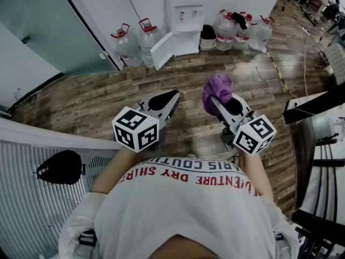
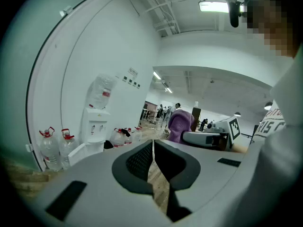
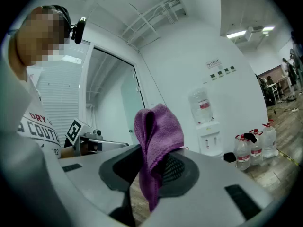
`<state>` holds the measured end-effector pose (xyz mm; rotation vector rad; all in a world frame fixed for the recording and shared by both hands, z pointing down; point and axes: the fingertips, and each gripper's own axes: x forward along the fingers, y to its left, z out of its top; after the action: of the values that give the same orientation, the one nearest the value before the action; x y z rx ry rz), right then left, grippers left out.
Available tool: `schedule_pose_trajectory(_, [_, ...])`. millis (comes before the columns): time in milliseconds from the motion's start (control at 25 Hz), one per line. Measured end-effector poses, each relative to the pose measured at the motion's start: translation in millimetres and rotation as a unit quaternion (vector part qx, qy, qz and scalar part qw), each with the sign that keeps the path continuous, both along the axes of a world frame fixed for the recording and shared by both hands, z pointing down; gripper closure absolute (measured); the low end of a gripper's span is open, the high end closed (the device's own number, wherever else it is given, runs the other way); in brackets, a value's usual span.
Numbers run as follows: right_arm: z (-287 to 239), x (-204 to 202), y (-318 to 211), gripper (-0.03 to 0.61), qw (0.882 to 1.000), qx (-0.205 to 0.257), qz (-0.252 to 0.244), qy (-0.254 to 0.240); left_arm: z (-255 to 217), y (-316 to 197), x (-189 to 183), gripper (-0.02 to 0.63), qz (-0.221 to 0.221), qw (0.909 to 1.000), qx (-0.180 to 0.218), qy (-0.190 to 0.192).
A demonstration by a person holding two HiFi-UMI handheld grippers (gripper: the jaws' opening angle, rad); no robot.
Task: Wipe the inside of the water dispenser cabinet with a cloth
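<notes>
Right gripper (image 3: 151, 170): clamped on purple cloth (image 3: 159, 129). Left gripper (image 2: 153, 161): jaws nearly closed, empty. Water dispenser (image 1: 185, 11): well apart across the floor, cabinet (image 1: 186, 43) door open. Step: approach, wiping probably not begun. Next: bring cloth low into cabinet.

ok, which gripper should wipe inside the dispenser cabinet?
Right. The right gripper is shut on the purple cloth; the left gripper is shut on nothing. The water dispenser stands well ahead of both, cabinet door open.

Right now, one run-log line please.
left gripper shut, empty | right gripper shut on purple cloth | water dispenser far off, cabinet door open | wiping not started
</notes>
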<state>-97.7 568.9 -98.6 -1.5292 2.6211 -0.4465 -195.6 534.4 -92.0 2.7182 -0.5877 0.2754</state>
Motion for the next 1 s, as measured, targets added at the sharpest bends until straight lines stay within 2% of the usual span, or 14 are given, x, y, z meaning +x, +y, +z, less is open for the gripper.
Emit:
schedule_pose_trajectory(160, [3.3,9.3,-0.7,0.474,1.000,0.006,-0.005,0.008,5.1,1.1,12.8,0.580,0.010,0.9999,0.007,-0.002])
schedule_pose_trajectory(520, [-1.3,78.9,-4.3,0.474,1.000,0.005,0.005,0.009,-0.3,-11.1,78.0,0.580,-0.002,0.9999,0.012,-0.003])
schedule_pose_trajectory(680, [10.4,99.6,-13.7,0.474,1.000,-0.009,0.023,0.004,8.5,-21.1,87.7,0.580,-0.002,1.0000,0.008,-0.005])
schedule_pose_trajectory(840, [15.9,113.0,-34.3,0.474,0.999,0.004,0.033,-0.016,23.7,-42.7,92.4,0.579,-0.005,0.9999,0.000,-0.009])
schedule_pose_trajectory(1000, [32.8,129.1,-65.9,0.474,0.999,0.009,0.044,0.006,37.7,-74.6,97.6,0.579,-0.009,0.9999,-0.005,-0.012])
